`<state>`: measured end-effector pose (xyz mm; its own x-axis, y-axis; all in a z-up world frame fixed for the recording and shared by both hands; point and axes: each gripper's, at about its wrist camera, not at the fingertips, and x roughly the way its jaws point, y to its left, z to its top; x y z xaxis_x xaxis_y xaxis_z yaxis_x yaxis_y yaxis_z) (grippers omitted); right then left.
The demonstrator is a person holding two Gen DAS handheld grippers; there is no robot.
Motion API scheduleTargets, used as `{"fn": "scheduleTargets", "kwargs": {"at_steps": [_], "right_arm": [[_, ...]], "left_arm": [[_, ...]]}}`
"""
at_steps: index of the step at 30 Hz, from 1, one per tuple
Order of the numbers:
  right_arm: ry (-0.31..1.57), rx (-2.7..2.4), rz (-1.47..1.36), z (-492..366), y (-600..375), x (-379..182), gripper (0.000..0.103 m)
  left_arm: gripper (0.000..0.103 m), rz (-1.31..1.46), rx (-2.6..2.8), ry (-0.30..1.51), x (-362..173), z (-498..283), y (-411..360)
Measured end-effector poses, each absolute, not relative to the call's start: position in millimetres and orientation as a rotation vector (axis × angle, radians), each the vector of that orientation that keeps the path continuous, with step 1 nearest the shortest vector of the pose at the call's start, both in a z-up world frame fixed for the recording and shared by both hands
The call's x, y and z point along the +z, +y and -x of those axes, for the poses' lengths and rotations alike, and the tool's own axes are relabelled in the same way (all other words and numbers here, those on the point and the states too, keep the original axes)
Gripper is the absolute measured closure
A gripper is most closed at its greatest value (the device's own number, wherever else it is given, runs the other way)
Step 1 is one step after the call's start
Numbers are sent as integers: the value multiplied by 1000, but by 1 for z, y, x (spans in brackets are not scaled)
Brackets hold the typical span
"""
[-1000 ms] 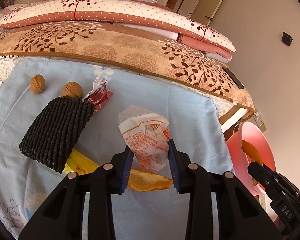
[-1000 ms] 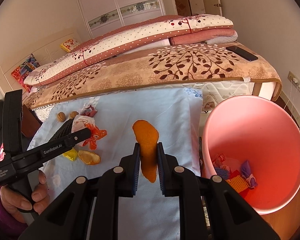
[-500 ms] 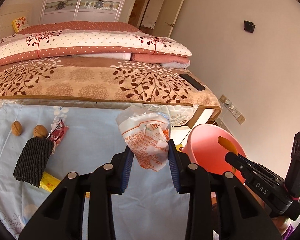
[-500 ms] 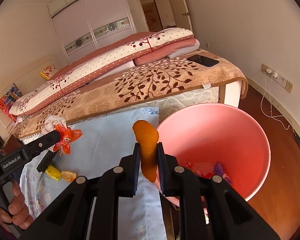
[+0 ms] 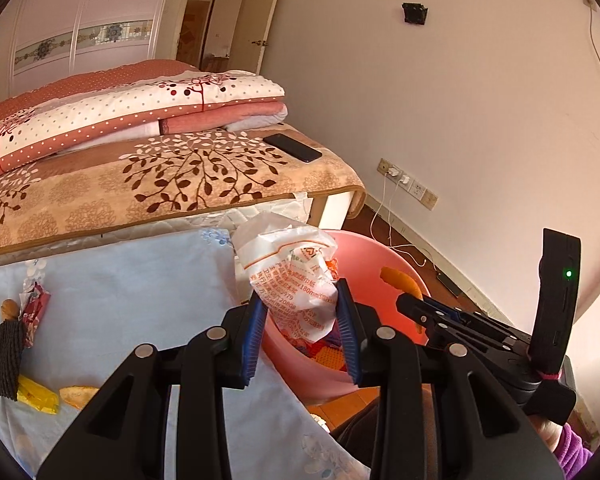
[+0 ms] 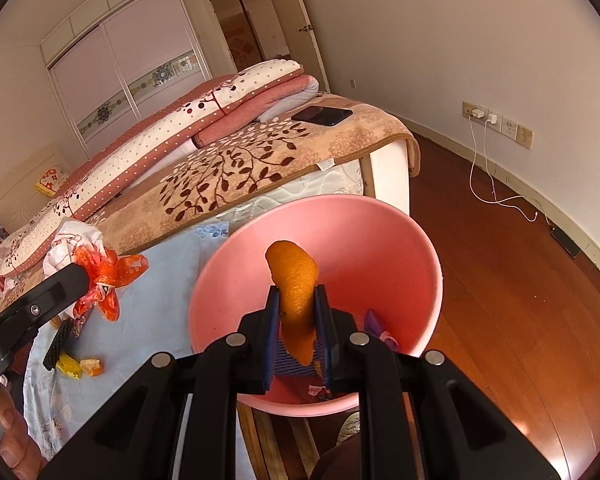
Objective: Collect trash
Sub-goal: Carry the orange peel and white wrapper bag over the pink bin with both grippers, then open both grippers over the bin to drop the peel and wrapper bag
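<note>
My left gripper (image 5: pixel 300 300) is shut on a crumpled white and orange plastic wrapper (image 5: pixel 292 276), held above the near rim of the pink bin (image 5: pixel 376 256). My right gripper (image 6: pixel 298 300) is shut on a strip of orange peel (image 6: pixel 296 280), hanging over the inside of the pink bin (image 6: pixel 360 240). In the left wrist view the right gripper (image 5: pixel 410 304) shows with the peel (image 5: pixel 400 280) over the bin. In the right wrist view the left gripper (image 6: pixel 80 276) shows with the wrapper (image 6: pixel 100 268) left of the bin. Scraps lie in the bin's bottom.
On the light blue cloth (image 5: pixel 120 280) remain two walnuts (image 5: pixel 10 308), a red wrapper (image 5: pixel 34 308), a black knitted piece (image 5: pixel 6 352), a yellow wrapper (image 5: pixel 36 396) and an orange peel piece (image 5: pixel 78 394). A phone (image 6: pixel 322 115) lies on the bed. A charger cable (image 6: pixel 500 196) trails over the wood floor.
Both grippers swung right from over the blue cloth to the pink bin, carrying the wrapper and the peel. The bin now sits right under the peel.
</note>
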<state>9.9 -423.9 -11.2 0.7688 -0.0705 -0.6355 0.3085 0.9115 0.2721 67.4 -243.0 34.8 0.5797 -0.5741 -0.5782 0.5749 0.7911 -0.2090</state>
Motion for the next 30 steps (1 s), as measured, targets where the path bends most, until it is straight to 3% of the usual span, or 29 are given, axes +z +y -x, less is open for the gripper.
{"fn": "scheduleTargets", "kwargs": {"at_steps": [15,30], "right_arm": [[684,-242,-402,-7,-438,-23,87],[683,-251,-404,-6,-439,-23,85]], "left_arm": [[69,-49,-743,731,13,-68,-276],[58,-35,-758,773,8,-71,-278]]}}
